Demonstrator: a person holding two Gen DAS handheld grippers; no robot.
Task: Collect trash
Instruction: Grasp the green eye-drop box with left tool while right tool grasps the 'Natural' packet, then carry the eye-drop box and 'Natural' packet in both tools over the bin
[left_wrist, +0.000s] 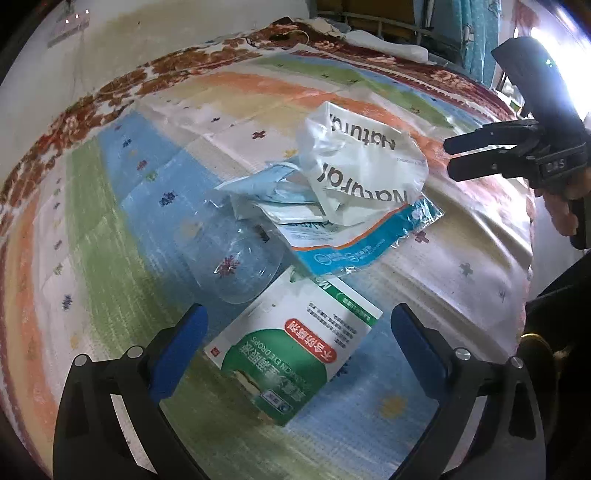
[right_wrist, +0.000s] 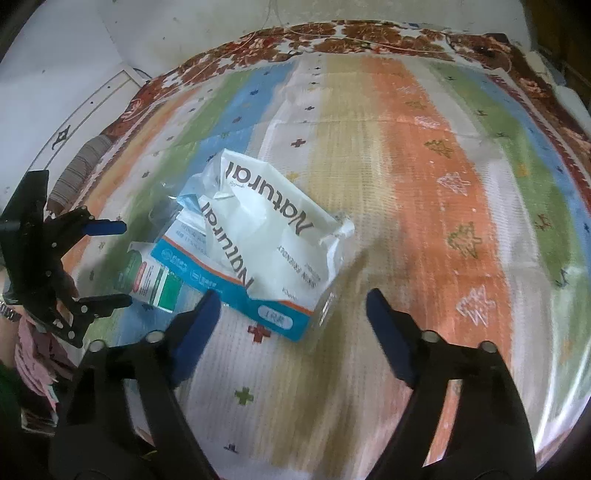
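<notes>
A pile of trash lies on the striped tablecloth. A crumpled white "Natural" bag tops a blue-and-white plastic packet, blue face masks and a clear plastic bottle. A green-and-white eye drops box lies nearest, between the open jaws of my left gripper, untouched. My right gripper is open and empty, just in front of the packet and bag. The box and my left gripper show at left there.
The tablecloth has a brown floral border near the wall. The table's right edge drops off beside the right gripper. Metal shelving and a blue curtain stand behind.
</notes>
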